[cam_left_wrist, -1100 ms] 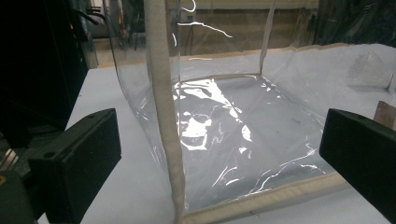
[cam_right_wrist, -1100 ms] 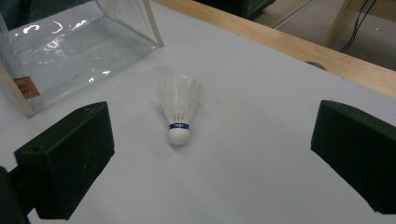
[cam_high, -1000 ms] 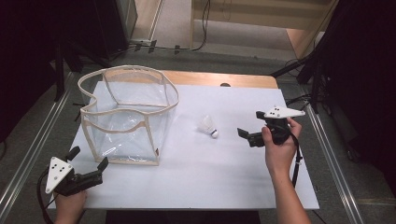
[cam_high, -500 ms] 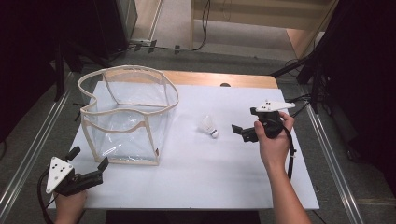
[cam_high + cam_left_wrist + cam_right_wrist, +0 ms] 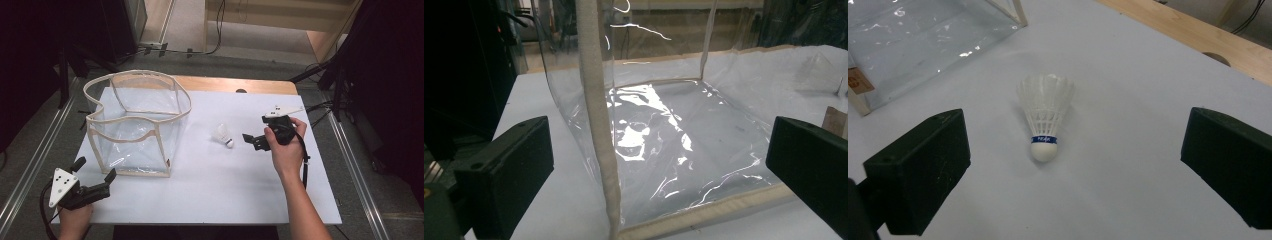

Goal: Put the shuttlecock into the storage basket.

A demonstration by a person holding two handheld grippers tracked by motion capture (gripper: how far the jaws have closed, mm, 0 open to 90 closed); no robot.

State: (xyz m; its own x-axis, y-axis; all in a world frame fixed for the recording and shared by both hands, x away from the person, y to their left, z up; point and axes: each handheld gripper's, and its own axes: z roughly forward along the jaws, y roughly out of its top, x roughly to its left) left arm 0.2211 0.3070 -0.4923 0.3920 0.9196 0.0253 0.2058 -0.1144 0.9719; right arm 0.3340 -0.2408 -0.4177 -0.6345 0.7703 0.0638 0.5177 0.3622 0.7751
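**Right gripper lined up on a shuttlecock; left gripper waits by the clear bag**

At about 7 o'clock on the white table (image 5: 210, 200), the left gripper (image 5: 95, 182) is held low at the table's near corner, its jaws spread wide with nothing between them. They point toward 1 o'clock at the near corner of the clear plastic bag (image 5: 135, 125), a cream-trimmed, open-topped box standing at about 10 o'clock. In the left gripper view the bag's corner seam rises between the jaws but beyond them, not touching. Judging by this, the gripper is parked where it could steady the bag, not working yet. The person's left hand (image 5: 75, 220) wraps the handle from below, forearm barely entering at the bottom edge.

Just right of centre lies the shuttlecock (image 5: 223, 135), on its side, feathers toward the bag and cork toward 4 o'clock, well clear of the bag.

At 3 o'clock, the right gripper (image 5: 252, 141) points toward 9 o'clock, jaws fully apart and empty, the cork near its tips. The right gripper view frames the shuttlecock between the jaws, a likely set-up for a pickup. The right hand (image 5: 282, 145) grips from above, forearm reaching diagonally up from 5 o'clock.
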